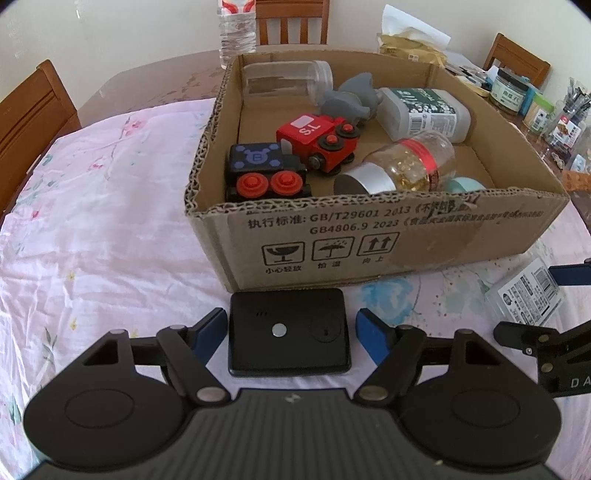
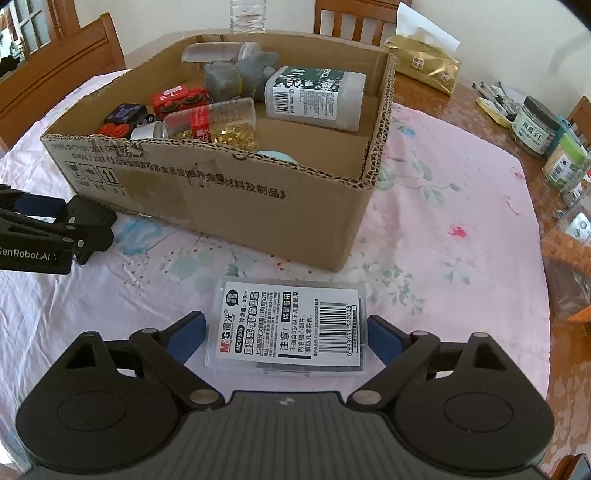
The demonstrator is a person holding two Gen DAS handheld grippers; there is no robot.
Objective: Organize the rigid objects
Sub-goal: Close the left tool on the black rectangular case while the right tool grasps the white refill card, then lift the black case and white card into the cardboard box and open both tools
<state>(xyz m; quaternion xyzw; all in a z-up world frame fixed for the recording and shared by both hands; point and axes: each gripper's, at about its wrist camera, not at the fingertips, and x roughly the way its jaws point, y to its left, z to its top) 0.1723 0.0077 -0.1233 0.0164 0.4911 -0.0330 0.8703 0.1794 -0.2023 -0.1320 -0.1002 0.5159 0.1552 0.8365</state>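
Observation:
A flat black device (image 1: 288, 332) lies on the pink cloth just in front of the cardboard box (image 1: 369, 243). My left gripper (image 1: 291, 328) is open, its blue pads on either side of the device with small gaps. A clear plastic case with a white barcode label (image 2: 288, 325) lies on the cloth in front of the box (image 2: 258, 206). My right gripper (image 2: 286, 332) is open around that case, its pads beside the case's two sides. The box holds two toy trains (image 1: 295, 155), a grey toy, jars and bottles.
A water bottle (image 1: 238, 29) stands behind the box. Jars, pens and packets crowd the wooden table at the right (image 2: 539, 125). A gold tissue pack (image 2: 424, 62) sits behind the box. Wooden chairs ring the table. My left gripper shows at the left in the right wrist view (image 2: 55, 229).

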